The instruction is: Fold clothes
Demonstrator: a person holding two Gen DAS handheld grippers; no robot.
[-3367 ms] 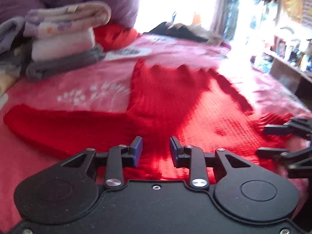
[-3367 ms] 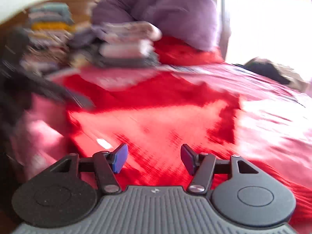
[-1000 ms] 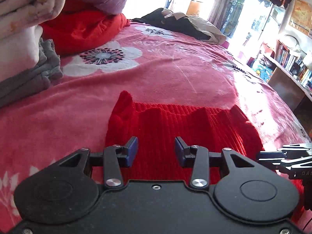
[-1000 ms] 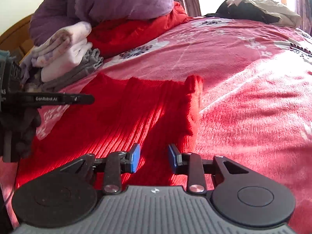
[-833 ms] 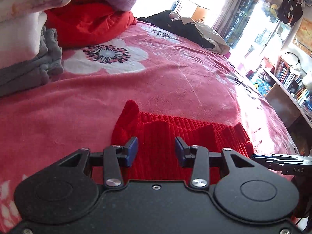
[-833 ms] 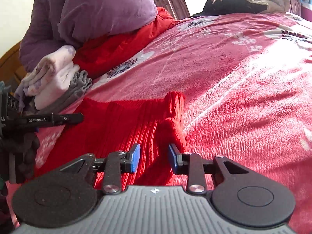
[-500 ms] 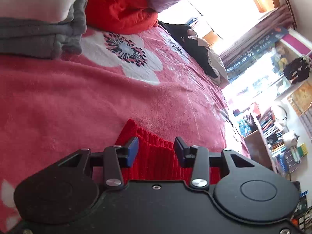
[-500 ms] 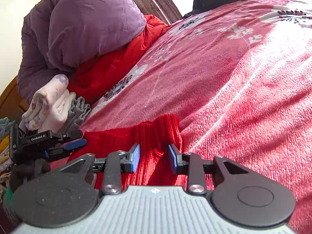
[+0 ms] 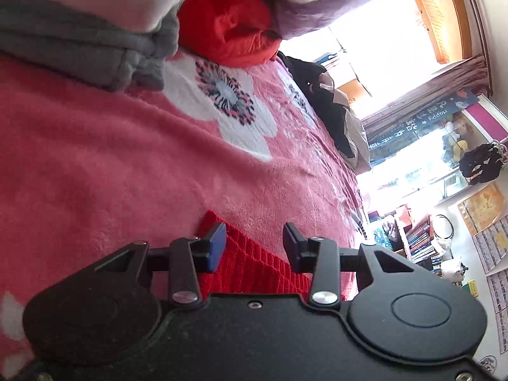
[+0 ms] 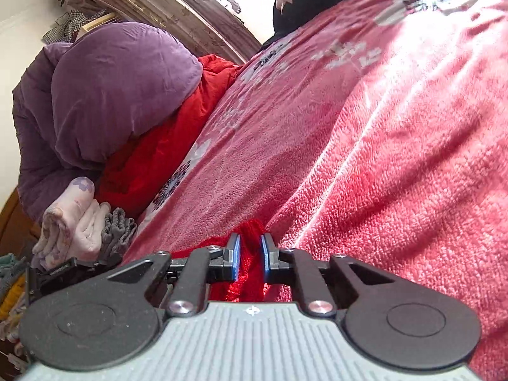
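A red ribbed knit sweater (image 9: 254, 263) lies on the pink flowered blanket (image 9: 95, 171). In the left wrist view only its far edge shows, between my fingers. My left gripper (image 9: 254, 238) is open, its jaws on either side of that edge, low over the bed. In the right wrist view my right gripper (image 10: 249, 254) is shut on a bunched corner of the red sweater (image 10: 250, 238). The rest of the sweater is hidden under both grippers. The left gripper also shows at the left edge of the right wrist view (image 10: 63, 270).
A stack of folded clothes, white over grey (image 9: 79, 41), lies close at the upper left. A red quilt (image 9: 228, 22) and a purple one (image 10: 111, 95) are behind it. Dark clothes (image 9: 320, 95) lie across the bed. Bookshelves (image 9: 422, 241) stand at right.
Both grippers moved forward and down to the sweater's far edge and tilted. The right gripper closed on the sweater's corner. The left gripper stayed open over the edge.
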